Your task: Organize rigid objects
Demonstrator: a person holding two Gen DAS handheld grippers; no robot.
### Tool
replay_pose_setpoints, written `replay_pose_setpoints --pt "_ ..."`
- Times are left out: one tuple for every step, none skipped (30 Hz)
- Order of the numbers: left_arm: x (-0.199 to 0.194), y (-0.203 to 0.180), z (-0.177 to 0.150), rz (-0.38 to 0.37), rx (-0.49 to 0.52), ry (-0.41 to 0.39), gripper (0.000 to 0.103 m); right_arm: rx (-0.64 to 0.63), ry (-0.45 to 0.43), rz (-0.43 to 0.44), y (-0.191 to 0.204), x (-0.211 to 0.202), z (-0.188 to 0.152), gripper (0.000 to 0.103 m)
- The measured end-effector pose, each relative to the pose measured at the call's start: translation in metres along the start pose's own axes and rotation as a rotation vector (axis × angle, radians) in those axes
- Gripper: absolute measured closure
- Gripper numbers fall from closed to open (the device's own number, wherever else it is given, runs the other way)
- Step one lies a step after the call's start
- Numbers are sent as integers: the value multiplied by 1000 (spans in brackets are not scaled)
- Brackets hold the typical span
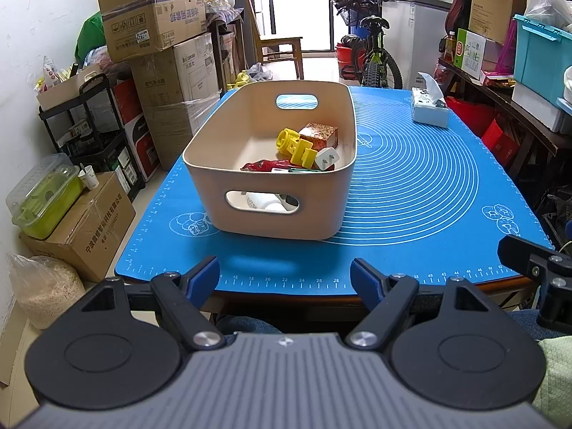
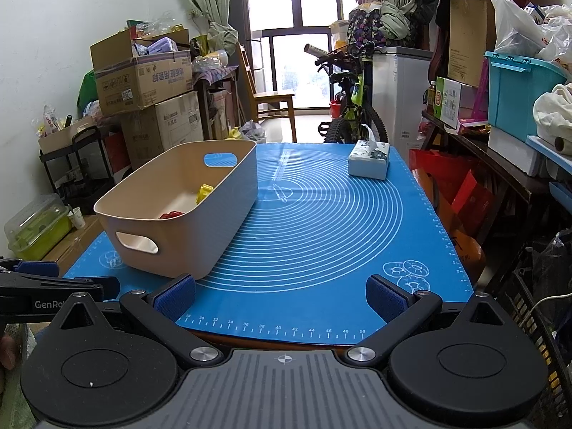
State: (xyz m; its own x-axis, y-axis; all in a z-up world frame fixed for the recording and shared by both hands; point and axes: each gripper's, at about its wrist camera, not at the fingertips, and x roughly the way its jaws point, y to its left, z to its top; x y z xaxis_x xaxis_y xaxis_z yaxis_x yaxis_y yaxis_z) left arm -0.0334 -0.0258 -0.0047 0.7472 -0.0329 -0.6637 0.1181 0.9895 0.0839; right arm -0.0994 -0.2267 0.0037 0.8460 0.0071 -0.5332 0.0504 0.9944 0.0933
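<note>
Rigid objects lie gathered in the beige bin (image 1: 271, 164), which stands on the blue mat (image 1: 411, 193) toward the left edge of the desk, with one handle cut-out facing the near edge. Inside, from the left wrist view, are a yellow plastic piece (image 1: 295, 144), a small brown patterned box (image 1: 319, 134), a white plug adapter (image 1: 327, 159), a red item (image 1: 264, 165) and something thin and green (image 1: 304, 169) near the front wall; a white object (image 1: 262, 202) shows through the near handle hole, but what it is cannot be told. Outside the bin, the mat carries only a tissue box (image 2: 369, 160) near the far right corner, well apart from the bin, and it seems a fixture rather than something to sort. Judging from that, the collecting looks essentially done, with no loose piece left on the desk in either view. The left gripper (image 1: 286, 275) hangs back over the near edge with its fingers spread wide and holding nothing, and the right gripper (image 2: 280, 295) does likewise, its fingers apart and empty, just beside the bin's near right corner. What may remain is only drawing back, or tidying the bin's position if the task wants it.
</note>
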Motion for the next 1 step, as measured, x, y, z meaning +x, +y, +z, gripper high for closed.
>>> replay_pose_setpoints --pt "0 0 0 -2 0 2 22 0 0 0 0 0 0 2"
